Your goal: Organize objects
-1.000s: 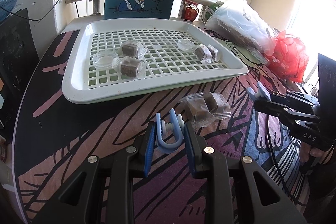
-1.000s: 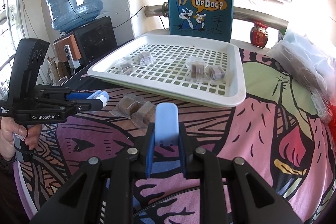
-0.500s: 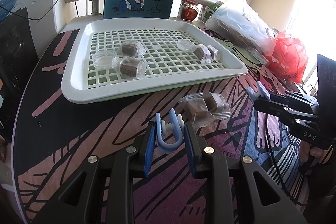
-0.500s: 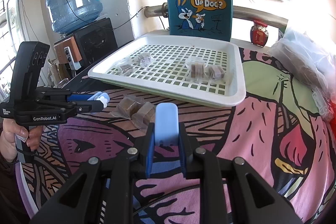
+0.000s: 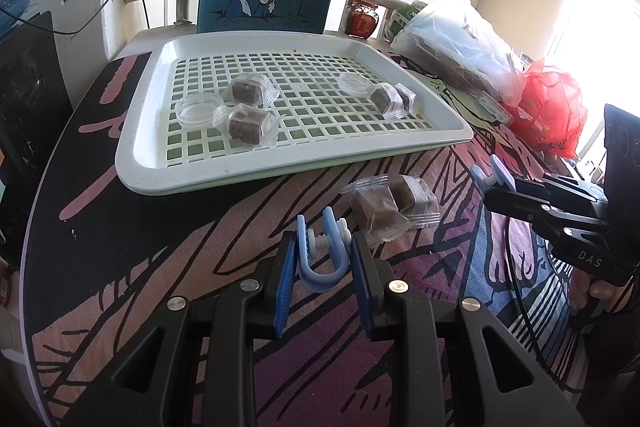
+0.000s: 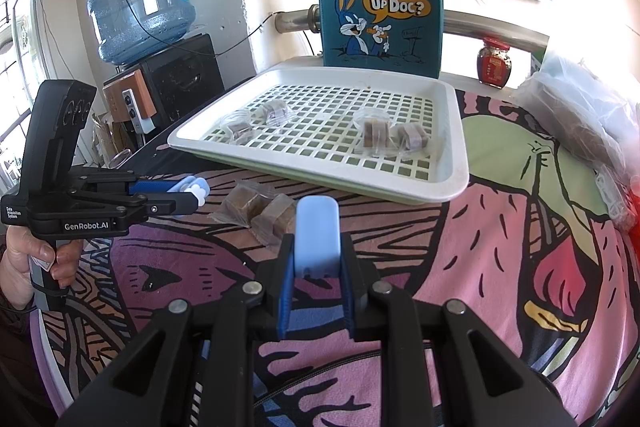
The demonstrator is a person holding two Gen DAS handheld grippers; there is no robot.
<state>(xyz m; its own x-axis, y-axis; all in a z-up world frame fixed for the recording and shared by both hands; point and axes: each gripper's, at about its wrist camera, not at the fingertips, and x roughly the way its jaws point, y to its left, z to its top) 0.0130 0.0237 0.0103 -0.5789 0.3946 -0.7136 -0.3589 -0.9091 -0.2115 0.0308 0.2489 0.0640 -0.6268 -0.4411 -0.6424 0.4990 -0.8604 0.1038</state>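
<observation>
Wrapped cubes (image 5: 394, 205) lie between tray (image 5: 280, 171) and left gripper (image 5: 323, 259)

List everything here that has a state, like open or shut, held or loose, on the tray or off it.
left gripper: shut on a blue clip.
right gripper: shut on a second blue clip.
two wrapped cubes: loose on the cloth, off the tray.
white tray: holds four wrapped cubes.
two clear lids: lying on the tray, on nothing.
red-lidded jar: capped.
</observation>
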